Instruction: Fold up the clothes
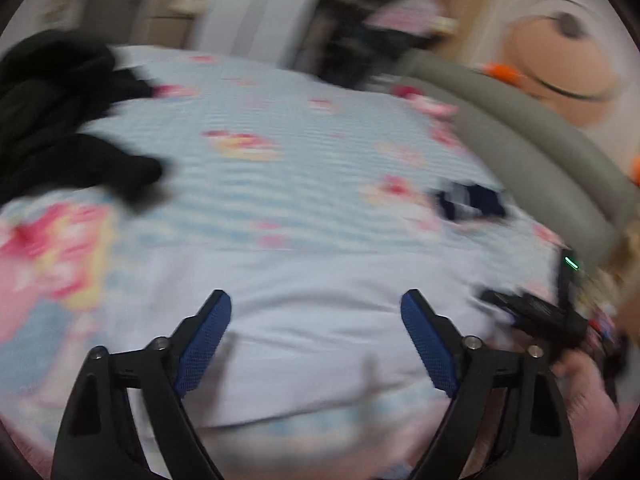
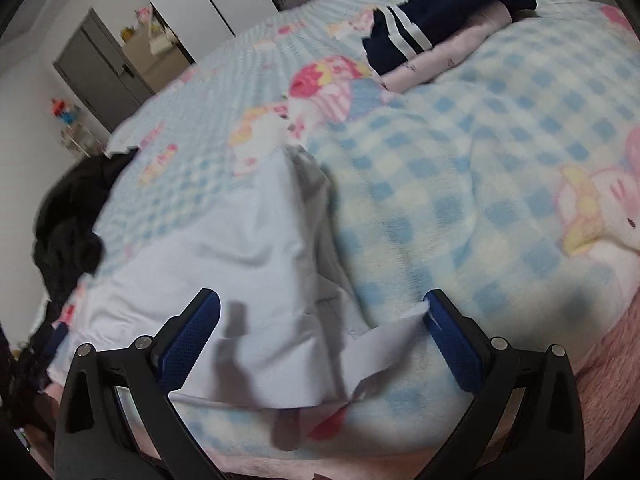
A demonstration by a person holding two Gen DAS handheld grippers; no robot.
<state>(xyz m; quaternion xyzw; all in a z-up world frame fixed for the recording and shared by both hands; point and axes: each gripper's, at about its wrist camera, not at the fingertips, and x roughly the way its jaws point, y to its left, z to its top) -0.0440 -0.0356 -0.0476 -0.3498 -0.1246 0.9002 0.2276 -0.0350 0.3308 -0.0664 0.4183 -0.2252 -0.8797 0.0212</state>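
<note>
Folding looks partly done, I think: the pale white cloth shirt (image 2: 224,248) lies on the blue checked bed blanket (image 2: 460,184), my left gripper (image 1: 316,332) and right gripper (image 2: 320,332) both wide apart above it, so next I must pinch an edge.

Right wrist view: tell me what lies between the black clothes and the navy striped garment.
Only bare checked blanket with cartoon prints lies between the black clothes and the navy striped garment, in the right wrist view.

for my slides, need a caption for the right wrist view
Open right gripper over a white garment on the checked blanket.
</note>
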